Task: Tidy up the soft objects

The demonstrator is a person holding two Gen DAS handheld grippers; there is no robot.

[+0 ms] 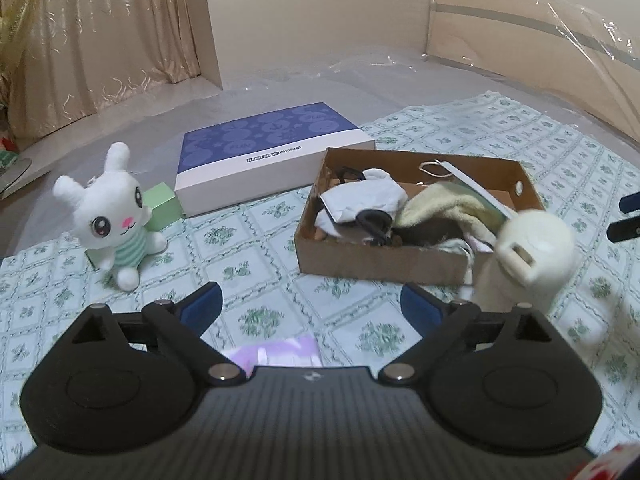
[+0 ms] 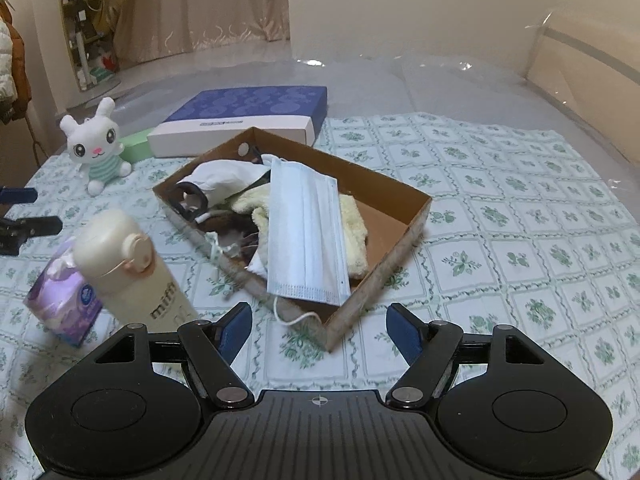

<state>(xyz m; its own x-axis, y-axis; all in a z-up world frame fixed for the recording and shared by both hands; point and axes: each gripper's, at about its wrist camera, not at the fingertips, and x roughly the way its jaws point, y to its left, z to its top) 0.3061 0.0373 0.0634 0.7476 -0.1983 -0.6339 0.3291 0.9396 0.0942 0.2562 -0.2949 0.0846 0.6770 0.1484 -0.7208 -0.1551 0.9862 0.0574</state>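
**Both grippers released above the patterned cloth; soft items gathered in the cardboard tray**

The left gripper (image 1: 311, 300) hangs over the green-patterned cloth (image 1: 256, 240), jaws spread wide and holding nothing. The right gripper (image 2: 320, 326) is likewise released and empty, positioned near the closest corner of the cardboard tray (image 2: 384, 276).

The tray holds a pale blue face mask (image 2: 306, 236) draped over its near wall, one ear loop trailing onto the cloth. Beneath and beside the mask lie a cream towel (image 2: 354, 240) and a white fabric item (image 2: 224, 176) with black straps.

A white plush rabbit (image 1: 108, 210) sits upright on the cloth, well apart from the tray, just beside a green box (image 1: 162, 204). A blue-and-white box (image 1: 272, 152) lies flat behind the tray.

A cream bottle (image 2: 128, 264) stands near the tray, touching a purple tissue pack (image 2: 64, 296).
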